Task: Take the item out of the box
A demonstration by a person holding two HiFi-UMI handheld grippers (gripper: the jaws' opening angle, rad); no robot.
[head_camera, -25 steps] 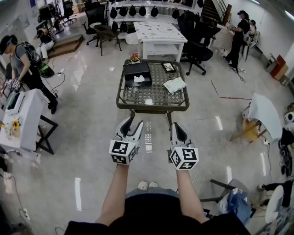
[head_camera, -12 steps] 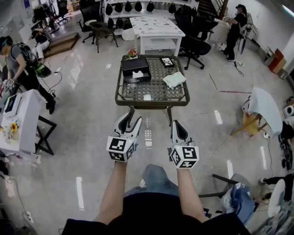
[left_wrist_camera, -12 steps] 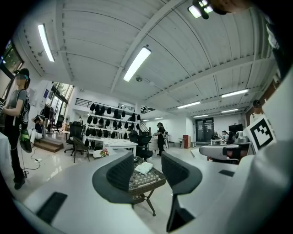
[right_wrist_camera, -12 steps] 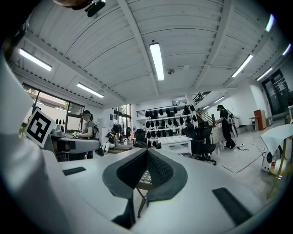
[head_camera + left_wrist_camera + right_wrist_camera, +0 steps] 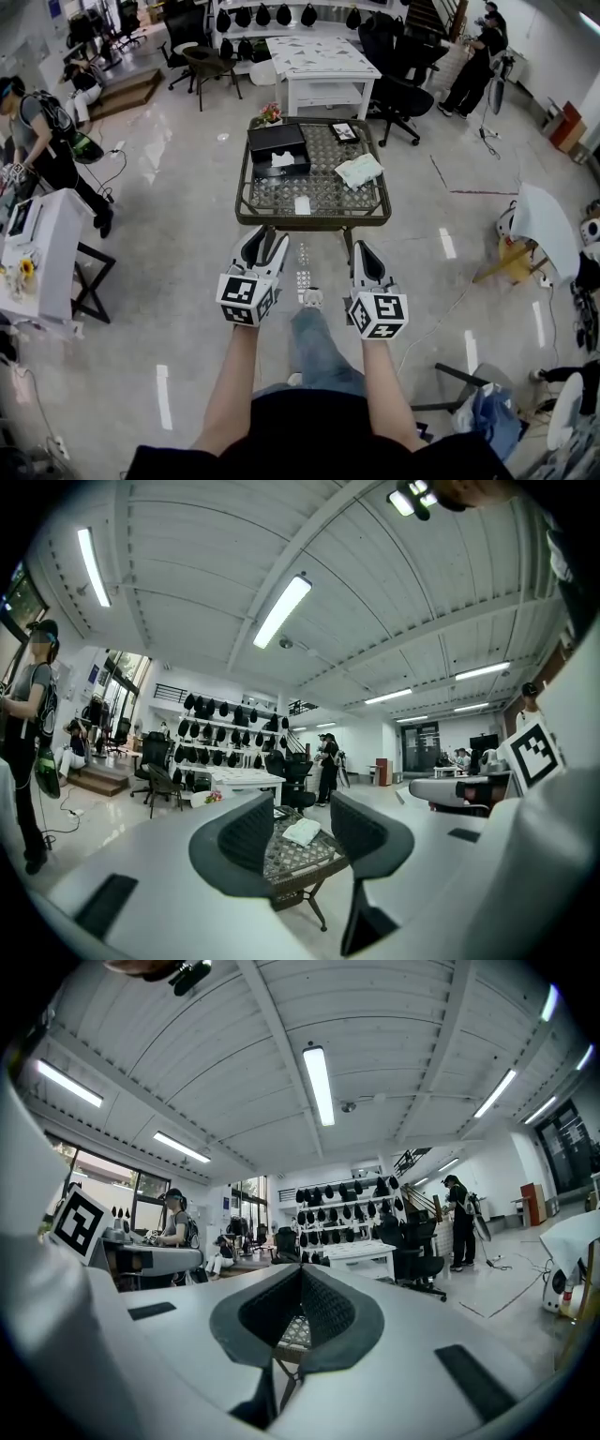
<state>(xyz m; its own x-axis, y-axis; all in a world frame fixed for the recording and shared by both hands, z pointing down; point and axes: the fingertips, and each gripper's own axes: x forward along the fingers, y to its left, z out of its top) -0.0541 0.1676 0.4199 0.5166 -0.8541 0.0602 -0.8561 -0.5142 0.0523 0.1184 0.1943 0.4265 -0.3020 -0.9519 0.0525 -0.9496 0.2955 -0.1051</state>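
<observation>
A black box (image 5: 278, 147) with something white poking from its top stands at the back left of a low mesh-topped table (image 5: 256, 204). Both grippers hang in the air short of the table's near edge, well away from the box. My left gripper (image 5: 265, 244) is open with nothing between its jaws; in the left gripper view (image 5: 302, 834) the table (image 5: 291, 869) shows through the gap. My right gripper (image 5: 362, 251) is shut and empty; in the right gripper view (image 5: 300, 1305) its jaws meet and hide most of the table.
On the table also lie a folded white cloth (image 5: 359, 171), a small white card (image 5: 302, 204), a small dark frame (image 5: 344, 133) and flowers (image 5: 272, 114). A white table (image 5: 323, 66) and office chairs (image 5: 408, 89) stand behind. People stand at the left (image 5: 37, 131) and back right (image 5: 473, 70).
I have stepped toward the table; a leg and shoe now show between the grippers. Both grippers keep their pose, left open and right shut.
</observation>
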